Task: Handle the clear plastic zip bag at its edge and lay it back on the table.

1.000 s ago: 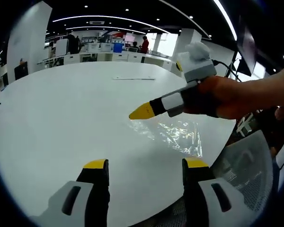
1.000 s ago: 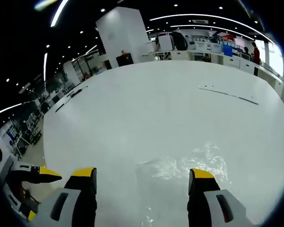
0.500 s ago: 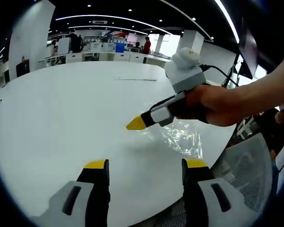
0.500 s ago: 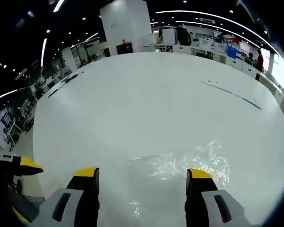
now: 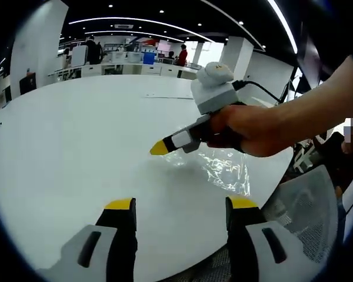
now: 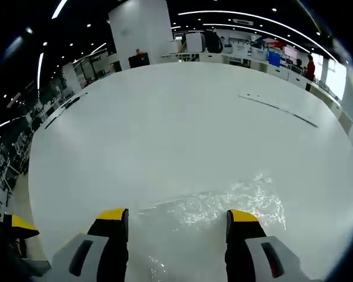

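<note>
Two grippers work one white table (image 5: 59,147) — the right gripper (image 6: 176,220), seen in the right gripper view with jaws spread wide and nothing between them, hangs low over the clear plastic zip bag (image 6: 223,202), which lies flat and crinkled on the tabletop. Bag's near edge runs just ahead of the yellow tips, so the approach looks aimed at that edge for a pinch; no contact can be made out yet. In the left gripper view the same tool comes in from the right, a hand (image 5: 253,126) wrapped round its body, yellow tip pointing down over the bag (image 5: 226,167). Left gripper (image 5: 179,205) sits back near the table's edge, jaws apart & empty — apparently kept clear. A thin strip (image 6: 276,106) lies well apart on the far side; desks and ppl stand in the bkgd. A mesh chair back (image 5: 309,205) sits beside the table. Nothing stands btwn jaws and bag.
</note>
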Action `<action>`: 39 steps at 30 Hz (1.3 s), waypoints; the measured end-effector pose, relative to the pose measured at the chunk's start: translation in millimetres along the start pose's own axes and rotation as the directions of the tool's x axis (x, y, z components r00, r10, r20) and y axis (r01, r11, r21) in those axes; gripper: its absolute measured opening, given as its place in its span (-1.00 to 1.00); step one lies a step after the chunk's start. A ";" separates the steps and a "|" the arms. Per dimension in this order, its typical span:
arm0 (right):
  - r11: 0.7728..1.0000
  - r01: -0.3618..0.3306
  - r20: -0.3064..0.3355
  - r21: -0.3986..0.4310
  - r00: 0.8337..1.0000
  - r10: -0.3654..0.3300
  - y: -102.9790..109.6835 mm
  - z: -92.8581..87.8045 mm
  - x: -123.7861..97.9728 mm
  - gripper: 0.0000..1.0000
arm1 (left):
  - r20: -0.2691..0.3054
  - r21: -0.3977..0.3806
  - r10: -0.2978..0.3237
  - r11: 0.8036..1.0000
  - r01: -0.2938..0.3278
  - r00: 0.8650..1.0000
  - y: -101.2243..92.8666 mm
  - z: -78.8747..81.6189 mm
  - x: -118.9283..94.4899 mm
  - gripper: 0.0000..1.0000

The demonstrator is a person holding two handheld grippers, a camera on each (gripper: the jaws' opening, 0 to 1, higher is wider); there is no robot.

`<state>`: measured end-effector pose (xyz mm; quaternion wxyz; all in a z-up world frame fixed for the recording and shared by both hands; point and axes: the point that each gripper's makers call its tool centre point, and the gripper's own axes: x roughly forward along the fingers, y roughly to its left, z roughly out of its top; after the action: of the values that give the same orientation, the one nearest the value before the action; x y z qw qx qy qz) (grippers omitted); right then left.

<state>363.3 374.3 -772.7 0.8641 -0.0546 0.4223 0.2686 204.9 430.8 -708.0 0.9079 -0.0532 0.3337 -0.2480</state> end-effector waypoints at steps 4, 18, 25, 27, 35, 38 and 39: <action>0.992 0.033 -0.029 -0.120 0.999 -0.036 -6.5 -5.7 4.3 0.23 | -0.005 0.000 -0.002 1.000 0.002 1.000 -1.4 -0.7 -0.2 0.22; 0.985 0.028 0.007 -0.168 1.000 -0.027 -5.9 -7.7 4.4 0.12 | -0.006 -0.014 0.001 1.000 -0.001 1.000 -2.1 0.2 -0.5 0.21; 0.978 -0.003 -0.001 -0.211 1.000 0.003 3.3 -8.7 3.5 -0.14 | -0.007 -0.005 -0.002 1.000 0.002 1.000 -1.3 -0.1 -0.4 0.20; 0.976 -0.008 -0.001 -0.217 1.000 0.008 5.1 -8.9 3.2 -0.19 | -0.004 -0.011 0.001 1.000 -0.001 1.000 -0.5 0.6 -0.8 0.20; 0.974 -0.018 -0.005 -0.224 1.000 0.017 3.2 -13.8 -2.3 -0.52 | 0.000 -0.014 0.004 1.000 -0.004 1.000 1.1 1.5 -0.9 0.19; 0.973 -0.020 -0.003 -0.231 1.000 0.020 2.5 -12.3 -1.4 -0.65 | 0.000 -0.014 0.003 1.000 -0.003 1.000 1.4 1.2 -0.9 0.19; 0.973 -0.021 -0.005 -0.232 1.000 0.021 2.6 -13.0 -1.9 -0.67 | 0.001 -0.015 0.003 1.000 -0.003 1.000 1.4 1.4 -0.9 0.19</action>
<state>351.9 371.5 -779.1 0.8484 -0.1508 0.3896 0.3251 205.7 432.4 -706.7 0.9081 -0.0596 0.3351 -0.2442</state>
